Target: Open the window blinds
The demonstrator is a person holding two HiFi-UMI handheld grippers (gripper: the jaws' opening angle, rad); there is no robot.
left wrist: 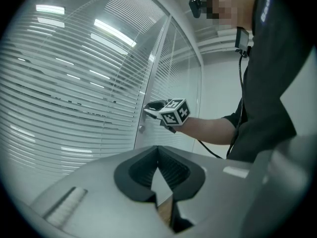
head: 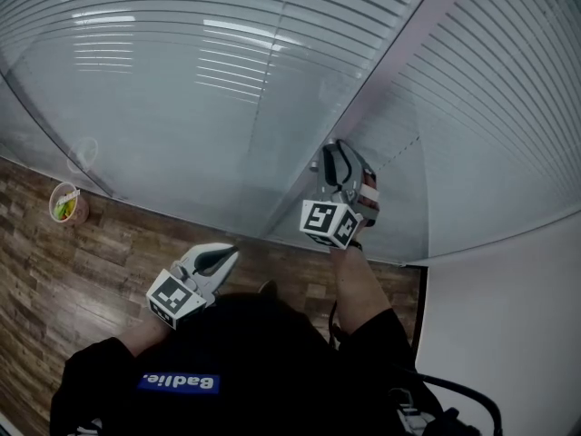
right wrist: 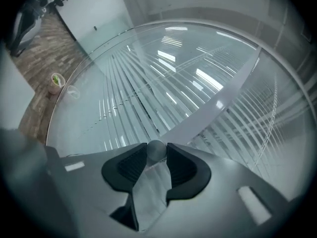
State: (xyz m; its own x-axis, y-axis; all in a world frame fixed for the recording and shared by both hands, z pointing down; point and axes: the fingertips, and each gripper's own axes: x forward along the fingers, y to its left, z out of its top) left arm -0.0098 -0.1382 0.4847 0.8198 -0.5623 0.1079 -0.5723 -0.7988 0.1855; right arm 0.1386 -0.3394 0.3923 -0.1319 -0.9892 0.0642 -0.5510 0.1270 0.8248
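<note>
Slatted blinds (head: pixel 200 53) hang behind glass panels on both sides of a pale frame post (head: pixel 390 62). My right gripper (head: pixel 332 155) is raised against that post. In the right gripper view its jaws (right wrist: pixel 156 152) are shut on a small round grey knob (right wrist: pixel 156 148) on the post (right wrist: pixel 218 103), with the blinds (right wrist: pixel 138 83) beyond. The left gripper view shows the right gripper (left wrist: pixel 150 107) at the post, with a second small knob (left wrist: pixel 141 129) just below it. My left gripper (head: pixel 222 258) hangs low, away from the glass, and its pads (left wrist: pixel 158 157) are together on nothing.
A cup (head: pixel 66 203) with something green in it stands on the wood floor (head: pixel 82 262) by the foot of the glass on the left. A white wall (head: pixel 508 334) closes the right side. The person's dark top fills the bottom of the head view.
</note>
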